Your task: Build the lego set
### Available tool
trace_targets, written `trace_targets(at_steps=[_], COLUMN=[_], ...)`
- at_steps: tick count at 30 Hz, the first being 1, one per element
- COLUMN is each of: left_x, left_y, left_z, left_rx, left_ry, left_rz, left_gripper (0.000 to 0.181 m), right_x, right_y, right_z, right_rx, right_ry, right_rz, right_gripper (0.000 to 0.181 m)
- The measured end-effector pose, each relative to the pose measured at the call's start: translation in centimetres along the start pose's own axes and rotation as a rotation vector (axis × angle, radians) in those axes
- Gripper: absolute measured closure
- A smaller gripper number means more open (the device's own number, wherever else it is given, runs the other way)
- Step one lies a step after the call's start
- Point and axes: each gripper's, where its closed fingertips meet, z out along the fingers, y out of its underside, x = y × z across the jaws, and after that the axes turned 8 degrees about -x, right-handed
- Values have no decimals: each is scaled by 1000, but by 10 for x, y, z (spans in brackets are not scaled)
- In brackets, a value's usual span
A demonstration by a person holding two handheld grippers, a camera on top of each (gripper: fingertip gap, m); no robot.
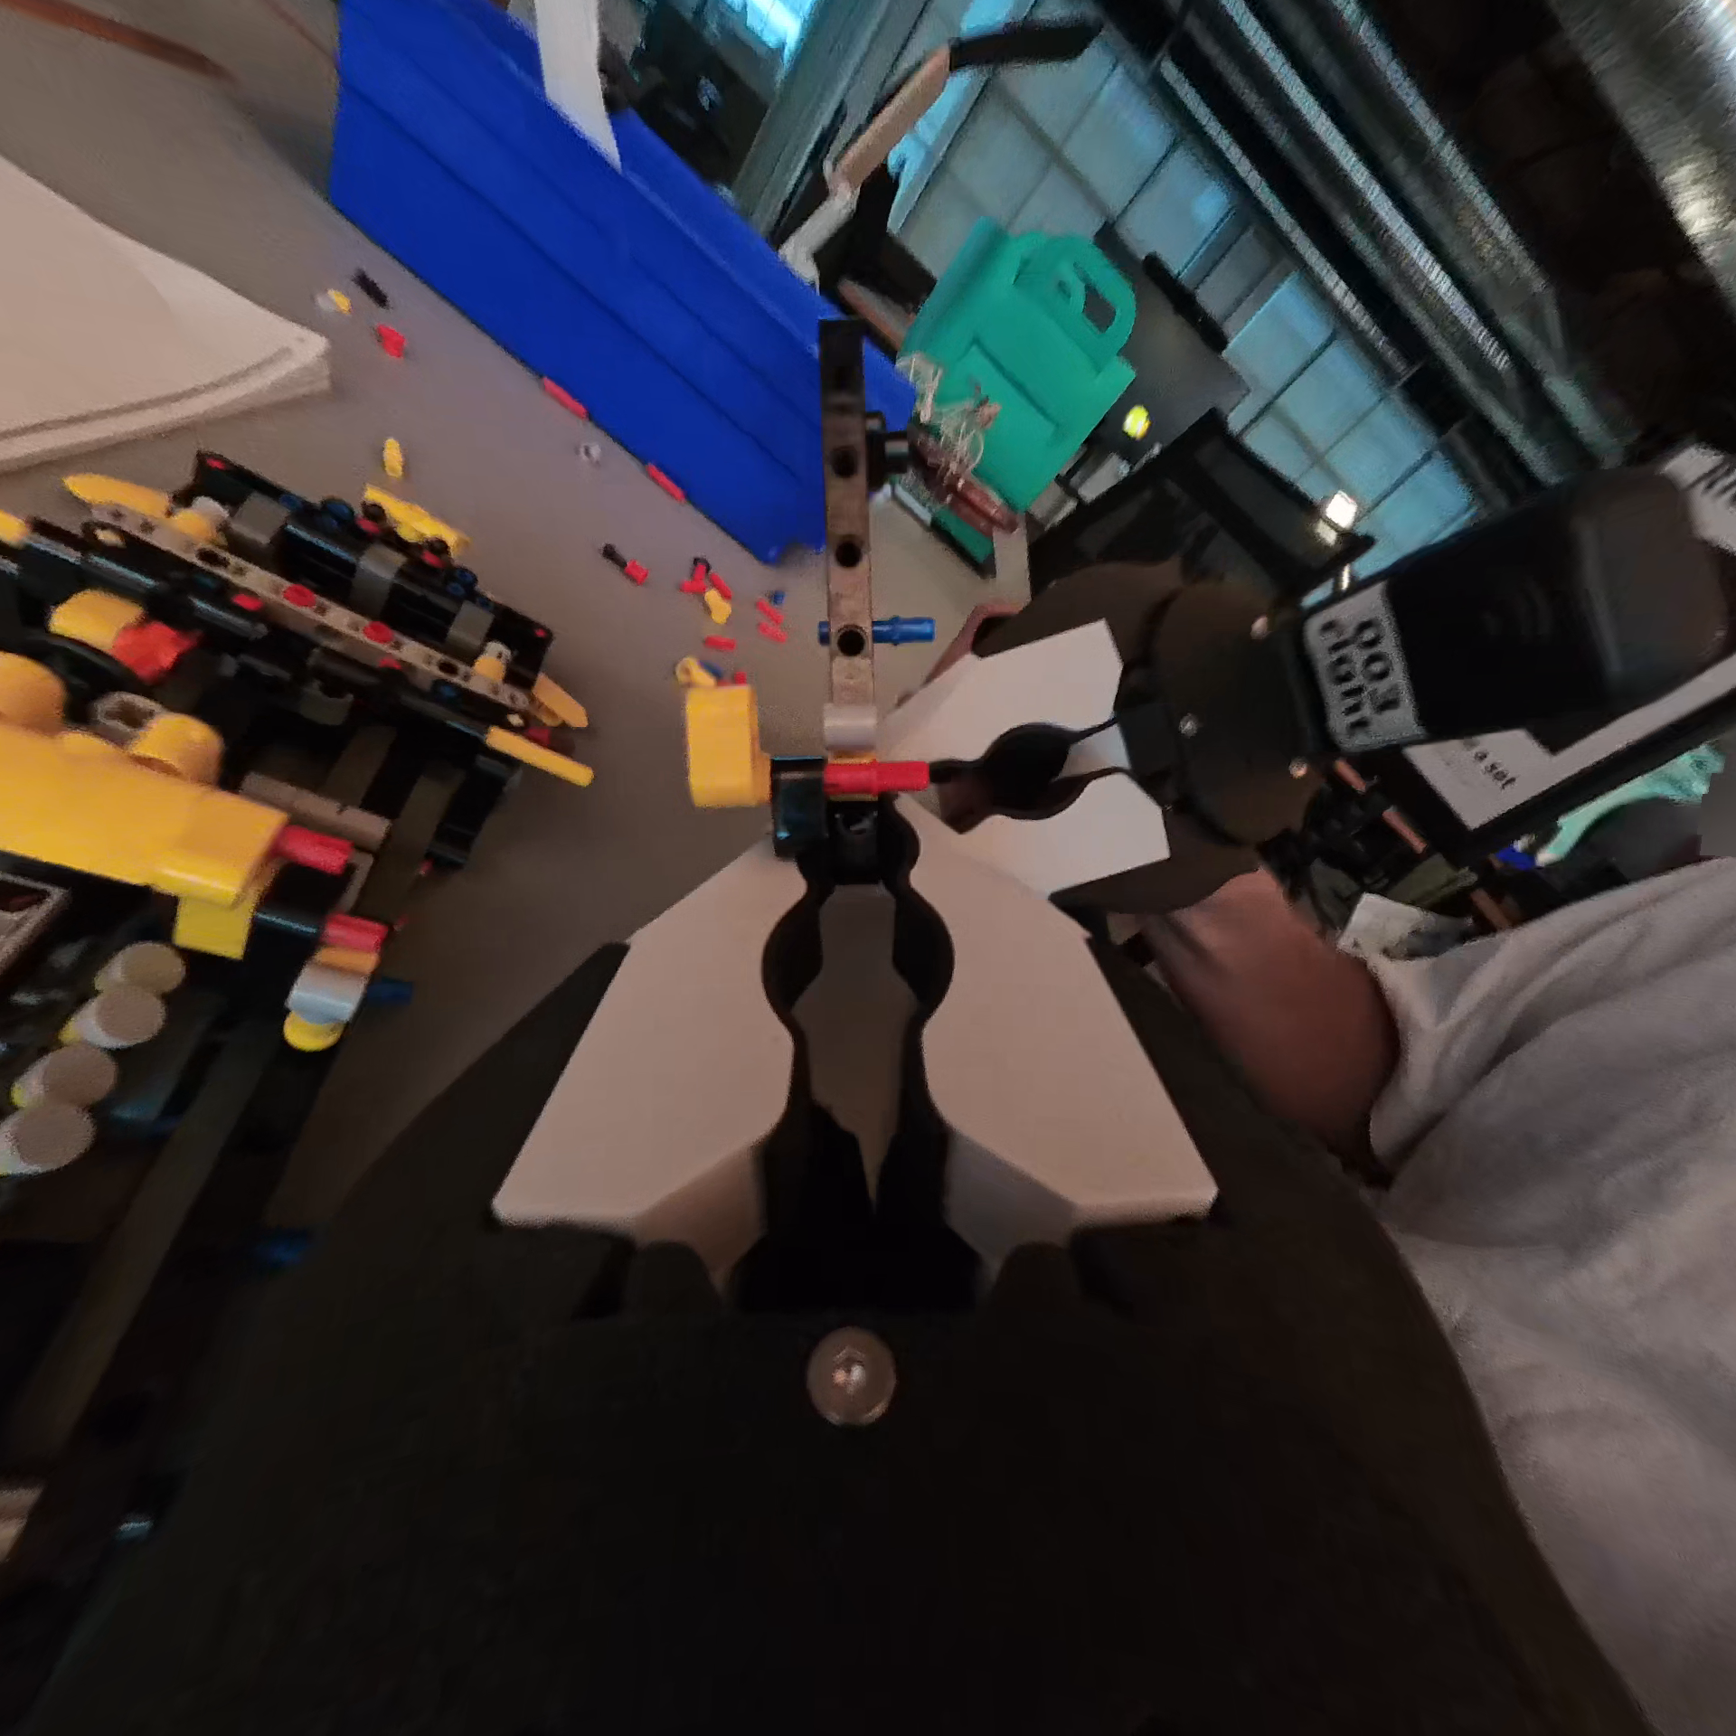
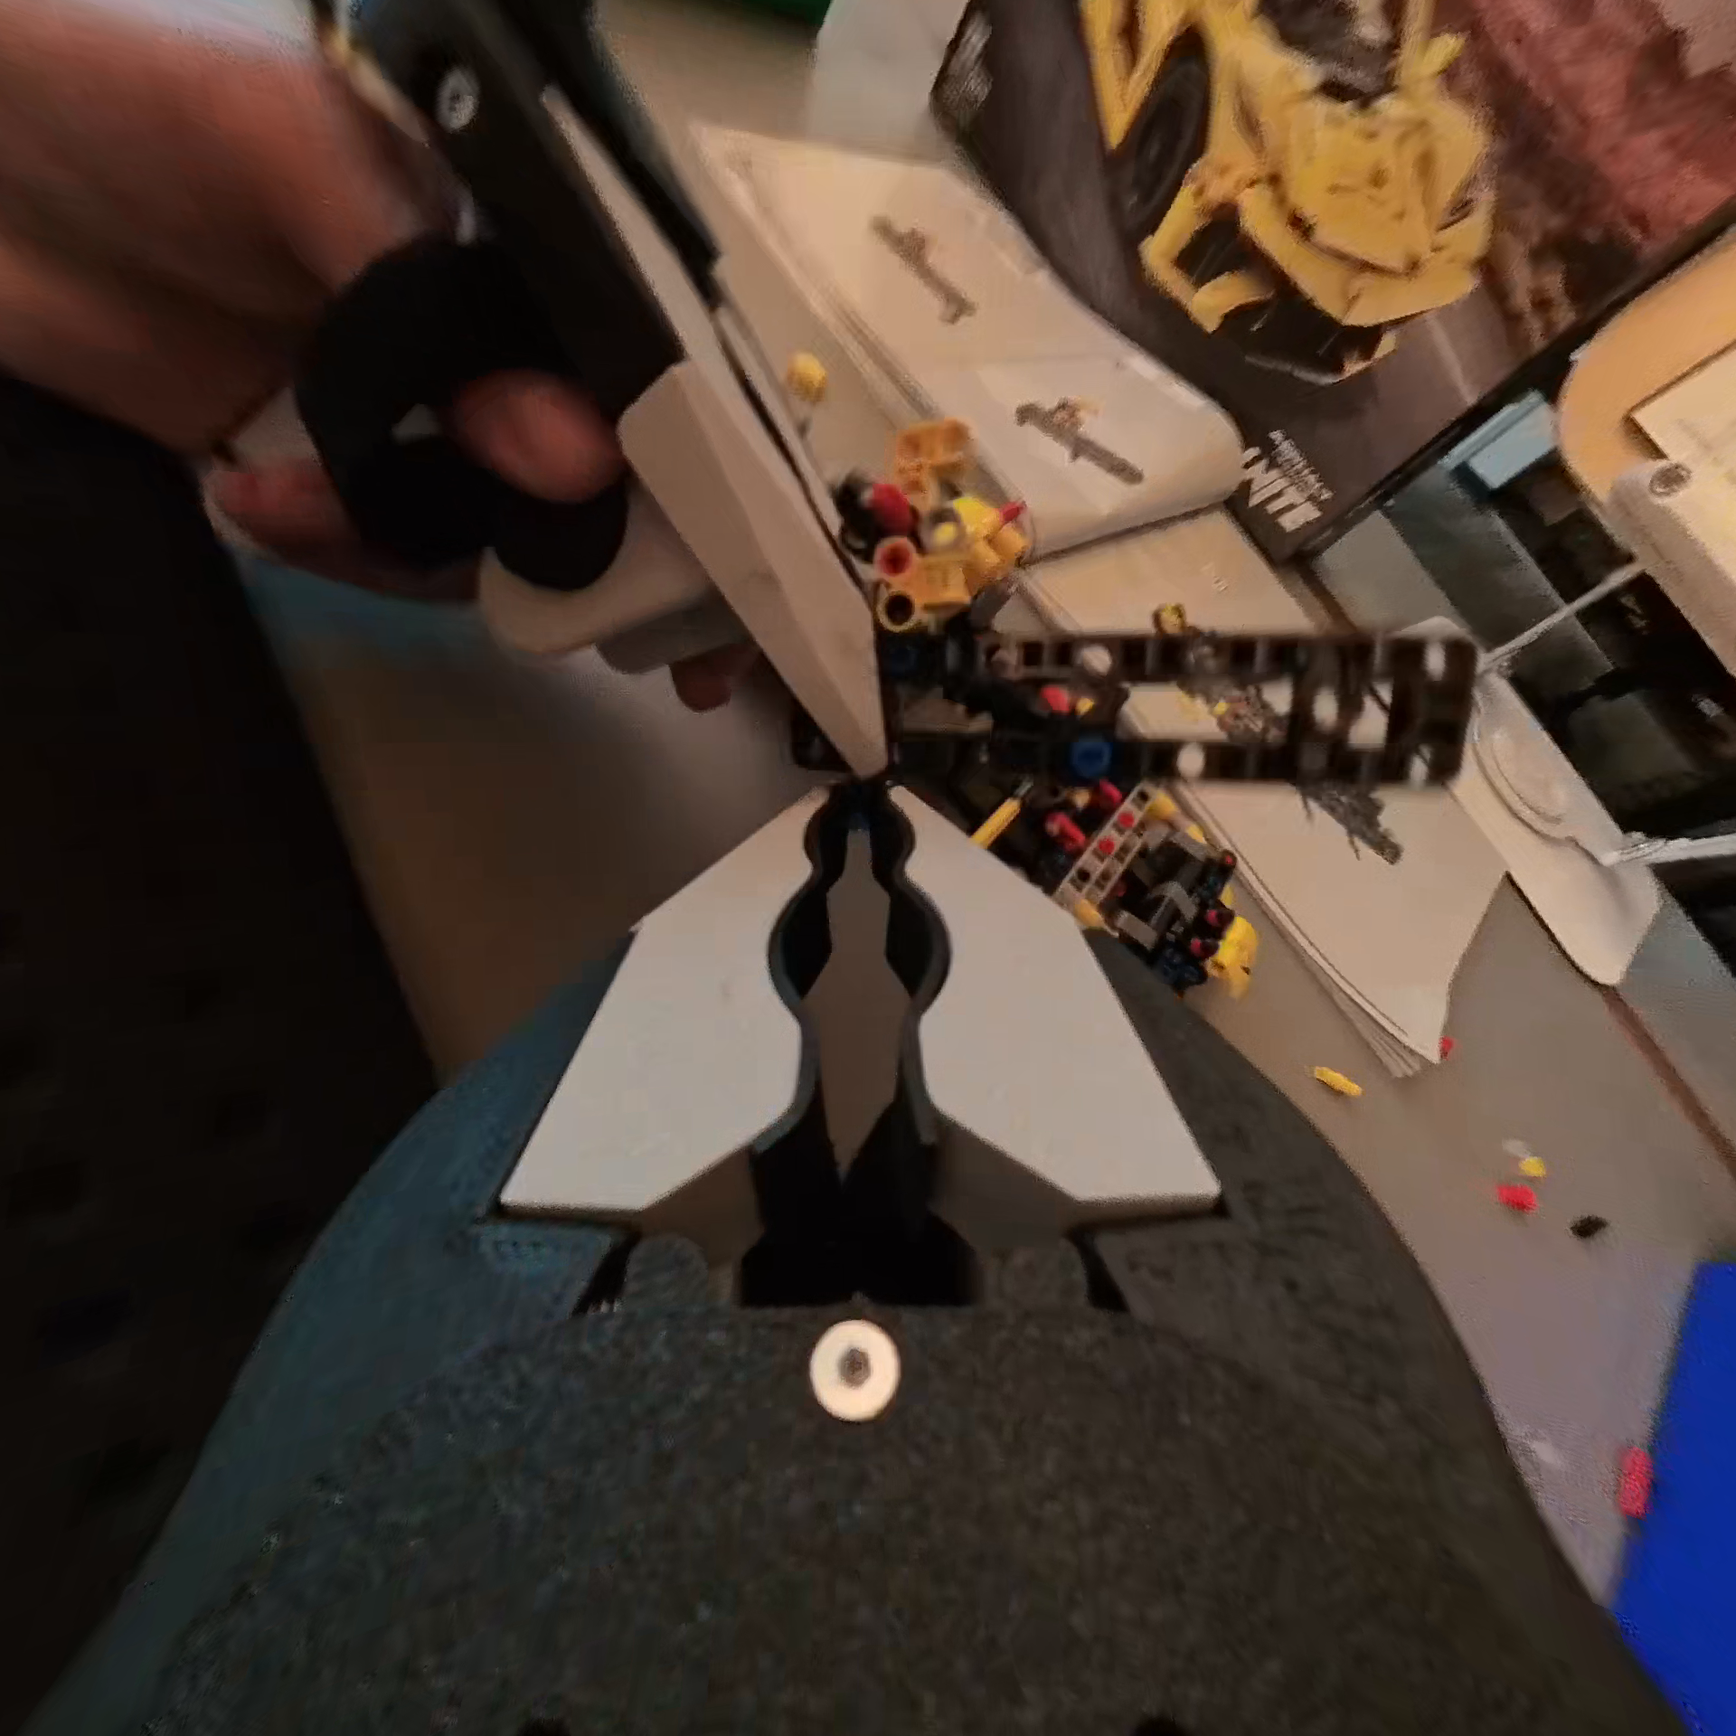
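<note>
Pinching a small black-and-yellow plastic lego sub-assembly (image 1: 827, 798) with a long dark holed beam (image 1: 845, 526) standing up from it, the left gripper (image 1: 850, 850) is holding it above the grey table (image 1: 488, 395). The right gripper (image 1: 949, 775), fingertips nearly together, is nipping the assembly's red plastic pin (image 1: 874, 776). The larger yellow-and-black lego car chassis (image 1: 235, 676) is lying on the table, left.
</note>
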Motion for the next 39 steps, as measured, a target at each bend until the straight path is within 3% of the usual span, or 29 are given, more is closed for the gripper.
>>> trace_targets(at_steps=[4, 9, 13, 19, 30, 33, 37, 39], left_x=[-18, 2, 18, 14, 10, 4, -1, 1], left_y=[-23, -14, -12, -16, -25, -21, -26, -21], left_z=[-23, -10, -5, -10, -20, -17, -21, -15], left_rx=[168, 114, 89, 126, 194, 167, 181, 153], left_ry=[-3, 162, 246, 282, 292, 198, 96, 82], left_rz=[-127, -208, -197, -267, -286, -225, -128, -109], left_gripper=[174, 174, 174, 175, 175, 174, 174, 174], right_x=[16, 24, 25, 22, 21, 25, 39, 37], right_y=[-23, -54, -51, -48, -40, -40, -11, 17], right_z=[-18, -47, -36, -30, -26, -31, -42, -47], right_rx=[271, 644, 579, 520, 457, 453, 278, 132], right_ry=[-77, -251, -159, -74, -34, -27, -56, -152], right_rz=[312, 527, 436, 341, 329, 335, 325, 314], right_gripper=[177, 178, 178, 178, 178, 179, 178, 178])
